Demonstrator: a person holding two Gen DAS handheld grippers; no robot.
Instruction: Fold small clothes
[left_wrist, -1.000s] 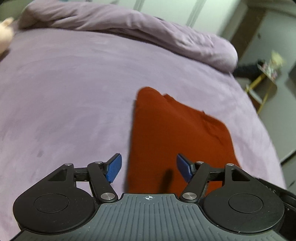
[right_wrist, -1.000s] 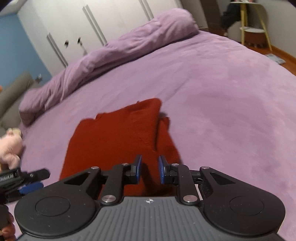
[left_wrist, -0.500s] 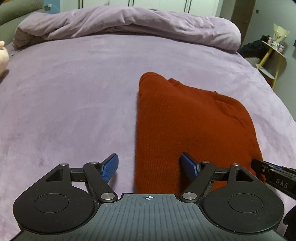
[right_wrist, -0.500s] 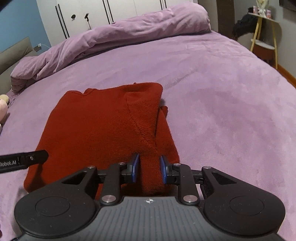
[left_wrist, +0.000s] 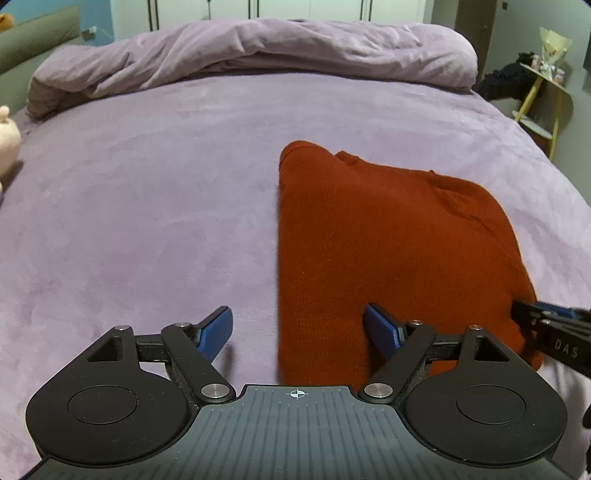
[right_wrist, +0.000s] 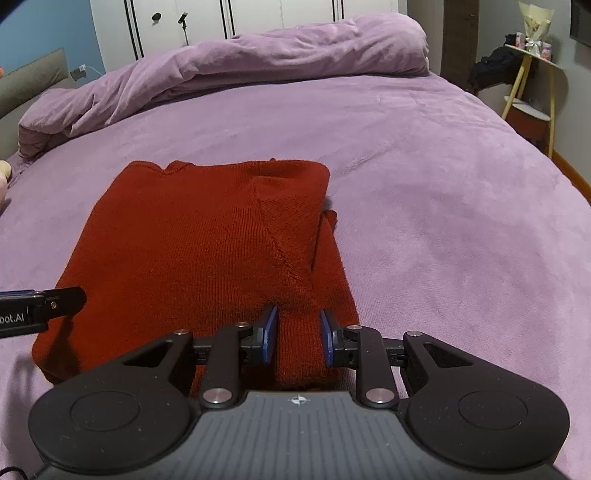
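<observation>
One duvet (left_wrist: 258, 51) – behind sweater (left_wrist: 388, 251)

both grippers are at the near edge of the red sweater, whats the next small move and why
Probably close both sets of jaws on the near hem. The red sweater lies flat on the purple bed. The left gripper, whose jaws have just been opening, straddles the near left corner. The right gripper, jaws just opening slightly, has a fold of knit between them without clearly pinching it. Gripping both corners would allow folding away.

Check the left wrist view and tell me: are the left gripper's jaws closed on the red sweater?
No, the left gripper stands wide open over the red sweater's near edge.
</observation>
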